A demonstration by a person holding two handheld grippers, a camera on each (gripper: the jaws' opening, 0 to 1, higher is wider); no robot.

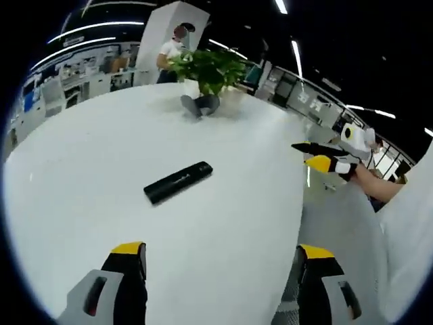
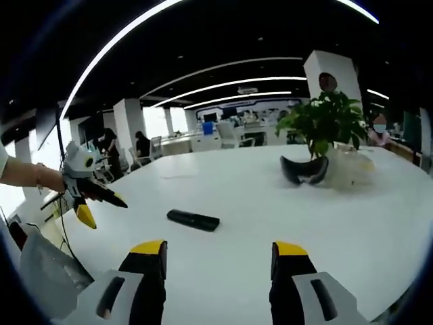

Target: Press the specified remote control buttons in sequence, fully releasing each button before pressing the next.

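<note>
currently both my grippers, left [image 1: 220, 267] and right [image 2: 218, 261], stand wide and empty. remote [image 1: 178, 181] lies flat ahead between them, long axis crosswise, untouched; neither gripper clearly nearer.

The white table [image 1: 81, 169] looked smooth and matt, with only a soft sheen under the ceiling lights. The remote control [image 1: 178, 181] lying on it appeared to be black plastic with a dull finish. Beyond it, the dark headset-like thing [image 2: 304, 169] near the leafy plant [image 2: 325, 118] looked glossier, like hard plastic.
</note>
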